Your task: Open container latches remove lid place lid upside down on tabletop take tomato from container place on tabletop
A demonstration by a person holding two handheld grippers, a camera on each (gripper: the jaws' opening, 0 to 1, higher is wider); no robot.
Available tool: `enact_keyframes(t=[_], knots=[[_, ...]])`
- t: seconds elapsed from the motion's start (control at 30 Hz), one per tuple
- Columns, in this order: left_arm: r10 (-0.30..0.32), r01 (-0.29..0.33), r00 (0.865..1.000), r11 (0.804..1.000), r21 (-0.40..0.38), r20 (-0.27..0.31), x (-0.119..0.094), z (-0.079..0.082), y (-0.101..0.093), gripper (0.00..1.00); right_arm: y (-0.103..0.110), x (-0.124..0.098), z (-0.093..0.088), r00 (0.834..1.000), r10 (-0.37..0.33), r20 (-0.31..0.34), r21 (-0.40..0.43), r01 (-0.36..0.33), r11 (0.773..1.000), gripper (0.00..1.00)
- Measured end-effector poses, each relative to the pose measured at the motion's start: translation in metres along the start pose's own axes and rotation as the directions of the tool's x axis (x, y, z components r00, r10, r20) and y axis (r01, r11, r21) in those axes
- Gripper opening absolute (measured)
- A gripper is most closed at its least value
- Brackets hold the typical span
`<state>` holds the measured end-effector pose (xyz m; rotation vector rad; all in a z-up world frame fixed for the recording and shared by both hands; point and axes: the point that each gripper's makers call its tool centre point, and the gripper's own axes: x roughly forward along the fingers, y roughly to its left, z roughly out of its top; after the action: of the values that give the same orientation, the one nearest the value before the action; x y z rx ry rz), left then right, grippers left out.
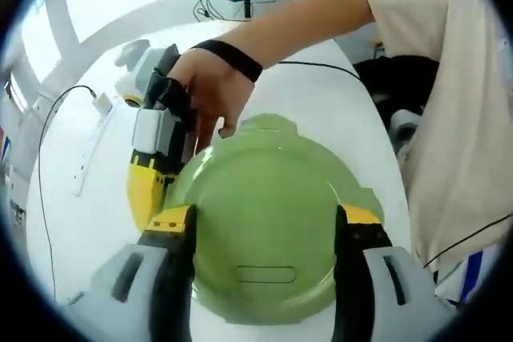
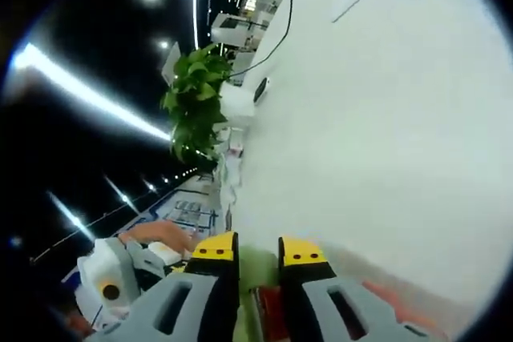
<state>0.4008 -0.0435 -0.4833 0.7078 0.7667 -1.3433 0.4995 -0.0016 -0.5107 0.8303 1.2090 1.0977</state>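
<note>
A broad white table point(image 1: 337, 94) carries a white power strip point(image 1: 90, 146) with a thin black cable point(image 1: 44, 198). A leafy green potted plant point(image 2: 194, 102) stands nearby. Long bright strip lights point(image 2: 88, 94) glow against a dark ceiling.

We wear a cream short sleeve point(image 1: 449, 78) and a black wristband point(image 1: 228, 58). Our left hand-held gripper point(image 1: 264, 226) has grey jaws, black inner faces and yellow tips. Our right hand-held gripper point(image 2: 256, 254) looks alike.

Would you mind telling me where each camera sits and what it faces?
Left gripper view: rides the left claw, looking onto the green lid between its jaws; a hand works the right claw.
Right gripper view: rides the right claw, rolled sideways, facing the white table and a plant.
Shared: green lid, table.
</note>
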Motion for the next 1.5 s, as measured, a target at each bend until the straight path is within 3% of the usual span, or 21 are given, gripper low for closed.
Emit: enact_keyframes(t=[0.5,0.6,1.13,1.33,1.5], knots=[[0.002,-0.002,1.000,1.000,-0.002,0.002,0.000,0.000,0.000,0.61,0.004,0.002,-0.006,0.998,0.059,-0.002,0.041,-0.059,0.997,0.17],[0.002,-0.002,1.000,1.000,-0.002,0.005,-0.001,0.000,0.000,0.61,0.005,0.004,-0.014,0.997,0.069,-0.036,0.059,-0.067,0.996,0.20],[0.003,-0.003,1.000,1.000,-0.004,0.008,0.000,0.001,0.000,0.61,0.005,0.001,-0.011,0.996,0.088,-0.011,0.097,-0.086,0.992,0.16],[0.002,-0.002,1.000,1.000,-0.005,0.011,0.000,0.001,0.000,0.61,0.006,0.001,-0.011,0.997,0.080,-0.010,0.069,-0.079,0.994,0.14],[0.002,-0.002,1.000,1.000,-0.006,0.016,-0.001,0.001,-0.001,0.61,0.006,0.000,-0.007,0.998,0.062,0.011,-0.005,-0.062,0.998,0.13]])
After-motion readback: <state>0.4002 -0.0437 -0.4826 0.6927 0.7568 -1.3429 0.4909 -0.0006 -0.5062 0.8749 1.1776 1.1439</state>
